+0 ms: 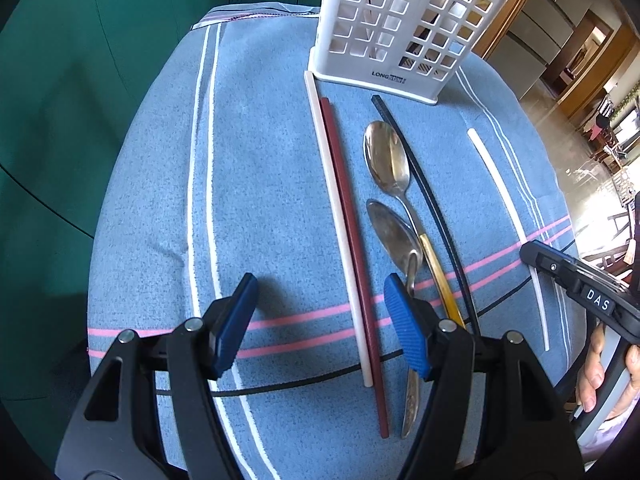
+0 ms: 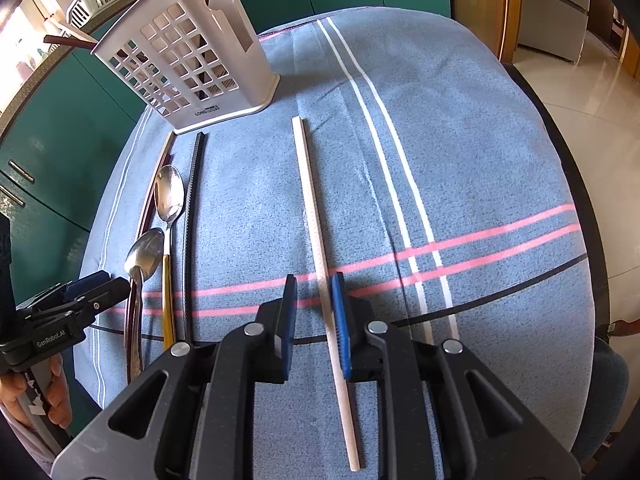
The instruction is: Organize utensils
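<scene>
The utensils lie in a row on the blue striped cloth (image 1: 260, 160) before the white caddy (image 1: 400, 28), my left gripper (image 1: 320, 320) spread wide above them, my right gripper (image 2: 314, 320) slightly parted around the lone white chopstick (image 2: 316, 232), none lifted.

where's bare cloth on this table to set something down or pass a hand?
Free: the cloth left of the white and red chopstick pair, out to the white stripes; the strip between the black chopstick and the lone white chopstick; all cloth right of that one. Crowded: the spoons and chopsticks bunched before the white holder.
</scene>
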`<state>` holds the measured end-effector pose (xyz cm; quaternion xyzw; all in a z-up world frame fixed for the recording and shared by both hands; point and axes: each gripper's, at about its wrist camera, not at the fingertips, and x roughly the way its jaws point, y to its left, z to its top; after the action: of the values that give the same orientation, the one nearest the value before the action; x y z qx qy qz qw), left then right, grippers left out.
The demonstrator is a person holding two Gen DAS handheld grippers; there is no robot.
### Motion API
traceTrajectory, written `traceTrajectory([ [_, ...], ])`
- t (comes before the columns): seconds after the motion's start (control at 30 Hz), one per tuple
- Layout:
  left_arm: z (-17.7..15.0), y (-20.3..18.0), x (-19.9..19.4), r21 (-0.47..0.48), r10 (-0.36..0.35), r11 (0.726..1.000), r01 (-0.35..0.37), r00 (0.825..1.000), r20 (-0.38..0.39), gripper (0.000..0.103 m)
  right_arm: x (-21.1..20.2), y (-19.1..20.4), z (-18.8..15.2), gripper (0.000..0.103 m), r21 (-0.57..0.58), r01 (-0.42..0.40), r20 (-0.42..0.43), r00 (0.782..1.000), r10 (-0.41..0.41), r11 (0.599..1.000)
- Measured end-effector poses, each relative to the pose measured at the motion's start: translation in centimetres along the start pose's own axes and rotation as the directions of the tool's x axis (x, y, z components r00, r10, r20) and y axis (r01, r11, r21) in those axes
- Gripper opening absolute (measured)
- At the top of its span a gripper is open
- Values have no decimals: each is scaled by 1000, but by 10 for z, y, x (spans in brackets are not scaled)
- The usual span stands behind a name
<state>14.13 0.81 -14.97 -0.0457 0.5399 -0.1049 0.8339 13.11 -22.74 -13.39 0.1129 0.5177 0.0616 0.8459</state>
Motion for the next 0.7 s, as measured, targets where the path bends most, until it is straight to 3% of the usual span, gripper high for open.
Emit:
traceTrajectory([
  [0.1, 1, -2, 1, 9, 14, 1000, -14, 1000, 5, 65, 1, 1, 0, 20, -1, -7, 2, 1000, 7, 1000],
  [0.27, 2, -9, 6, 61, 108, 992, -110, 994, 26, 65, 1, 0, 0, 22, -3, -14, 3, 1000, 14, 1000],
  [0.5, 4, -5, -2, 49, 91, 994, -93, 995, 47, 63, 1, -1, -1, 23, -4, -17, 4, 1000, 17, 1000],
  [0.7, 3, -2, 3, 45, 123, 991, -124, 992, 36, 61, 1, -1, -1, 27, -12, -20, 5, 1000, 20, 1000],
])
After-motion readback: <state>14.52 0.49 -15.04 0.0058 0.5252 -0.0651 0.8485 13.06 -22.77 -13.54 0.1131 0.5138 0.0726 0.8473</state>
